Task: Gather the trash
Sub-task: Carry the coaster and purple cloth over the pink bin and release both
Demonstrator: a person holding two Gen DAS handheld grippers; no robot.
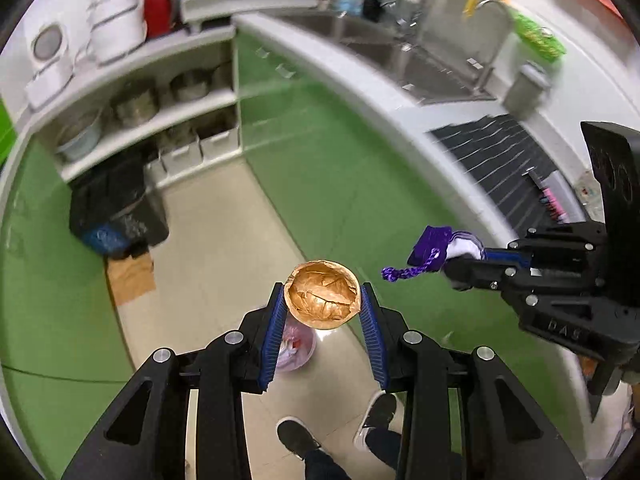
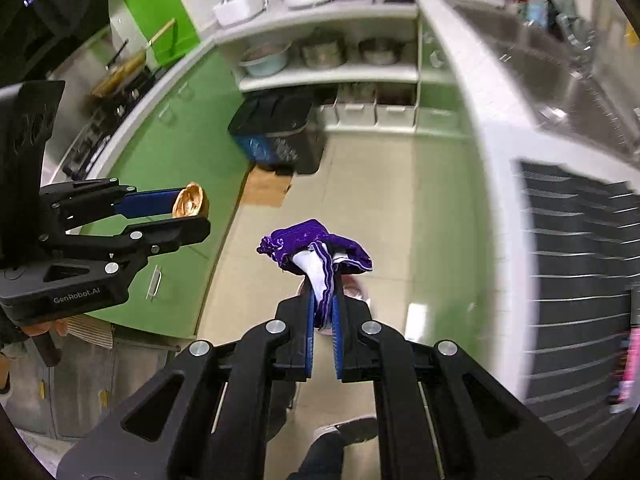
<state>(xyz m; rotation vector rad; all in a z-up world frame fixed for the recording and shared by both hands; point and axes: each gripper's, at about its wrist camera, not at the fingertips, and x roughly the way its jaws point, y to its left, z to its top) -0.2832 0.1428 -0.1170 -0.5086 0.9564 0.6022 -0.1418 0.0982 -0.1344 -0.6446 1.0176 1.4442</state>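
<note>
Trash is held in both tongs above a kitchen floor: a crumpled gold foil cup (image 1: 322, 295) is pinched rim to rim in the left gripper (image 1: 323, 308), half-closed, and a purple drawstring pouch (image 2: 320, 254) is clamped in the nearly shut right gripper (image 2: 324, 304). Both are judged light; the foil easily crushed, the cloth soft. A black bin (image 2: 280, 132) is seen ahead.

left tool (image 1: 323, 300) clamped, right tool (image 2: 324, 300) (likewise) pinched

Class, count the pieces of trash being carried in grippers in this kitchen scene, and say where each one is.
2. A gold foil cup sits clamped in the left gripper; a purple-and-white wrapper is pinched in the right gripper. More may lie out of view.
</note>
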